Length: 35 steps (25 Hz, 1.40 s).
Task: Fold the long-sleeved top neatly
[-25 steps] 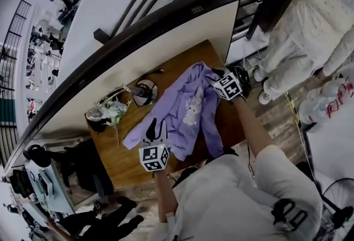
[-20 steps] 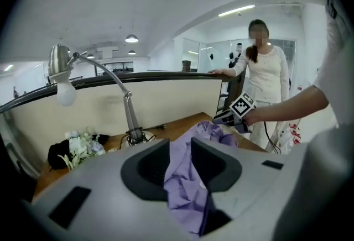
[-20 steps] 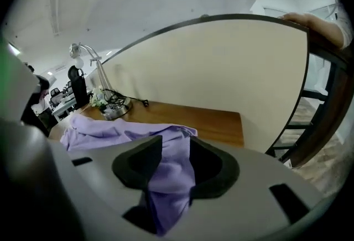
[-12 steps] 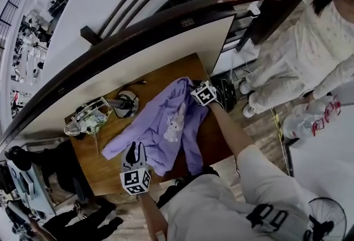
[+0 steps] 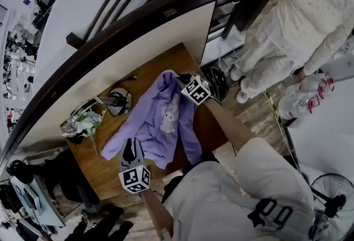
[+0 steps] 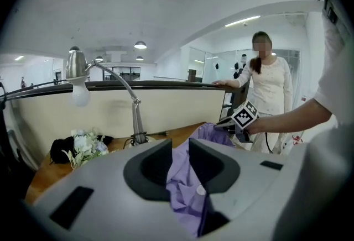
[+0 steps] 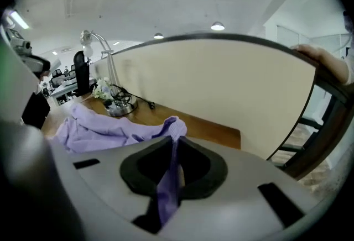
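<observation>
The right gripper's [image 5: 181, 78] jaws have just been closing and are now almost together, pinching a thin edge of the long-sleeved top [image 5: 160, 124] at its far end. The left gripper's [image 5: 131, 150] jaws, also just closing, stand wider and clamp the bunched near hem. The top lies spread on the bench [image 5: 105, 171], and the right arm reaches along its side.
</observation>
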Each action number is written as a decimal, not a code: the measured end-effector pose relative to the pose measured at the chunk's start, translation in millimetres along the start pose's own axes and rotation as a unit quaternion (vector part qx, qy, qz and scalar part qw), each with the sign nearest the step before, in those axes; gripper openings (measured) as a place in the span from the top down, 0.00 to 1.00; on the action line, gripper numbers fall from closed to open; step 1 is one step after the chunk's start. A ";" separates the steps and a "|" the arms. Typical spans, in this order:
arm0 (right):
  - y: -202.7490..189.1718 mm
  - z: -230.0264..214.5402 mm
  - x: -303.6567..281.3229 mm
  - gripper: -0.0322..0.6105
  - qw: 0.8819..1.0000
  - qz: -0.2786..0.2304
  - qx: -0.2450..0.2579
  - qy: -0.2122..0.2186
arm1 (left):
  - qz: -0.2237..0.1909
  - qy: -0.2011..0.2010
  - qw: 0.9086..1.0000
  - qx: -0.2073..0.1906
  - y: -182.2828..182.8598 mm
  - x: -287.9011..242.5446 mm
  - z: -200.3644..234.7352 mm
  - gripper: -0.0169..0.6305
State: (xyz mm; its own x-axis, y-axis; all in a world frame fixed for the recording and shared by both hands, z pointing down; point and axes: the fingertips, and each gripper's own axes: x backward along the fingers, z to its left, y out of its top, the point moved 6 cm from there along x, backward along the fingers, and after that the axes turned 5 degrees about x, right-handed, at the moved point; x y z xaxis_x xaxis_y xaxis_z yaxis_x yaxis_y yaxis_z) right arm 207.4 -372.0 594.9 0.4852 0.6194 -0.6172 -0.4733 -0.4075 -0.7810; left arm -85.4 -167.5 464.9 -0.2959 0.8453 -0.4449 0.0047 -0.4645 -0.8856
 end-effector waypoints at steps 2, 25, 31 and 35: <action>11.6 17.3 23.2 0.89 1.000 -0.015 0.010 0.000 | -0.003 -0.010 1.000 0.000 -1.1 5.1 -1.3 0.81; 118.9 205.6 231.8 0.89 0.976 -0.093 0.192 -0.050 | 0.008 -0.229 0.930 -0.286 4.9 -25.3 -44.8 0.81; 155.9 229.8 282.8 0.89 0.958 -0.120 0.249 -0.071 | 0.003 -0.222 0.912 -0.346 18.2 -17.8 -47.1 0.81; 173.6 238.9 304.0 0.89 0.949 -0.141 0.271 -0.080 | -0.008 -0.254 0.900 -0.355 28.4 -10.2 -62.4 0.79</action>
State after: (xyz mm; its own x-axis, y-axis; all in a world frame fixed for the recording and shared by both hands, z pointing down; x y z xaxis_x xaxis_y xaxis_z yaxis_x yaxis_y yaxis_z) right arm 97.1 -94.0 294.5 0.5516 0.7639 -0.3351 -0.6713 0.1681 -0.7218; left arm -22.7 -172.9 436.0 -0.6986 0.5370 -0.4728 0.5525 -0.0149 -0.8334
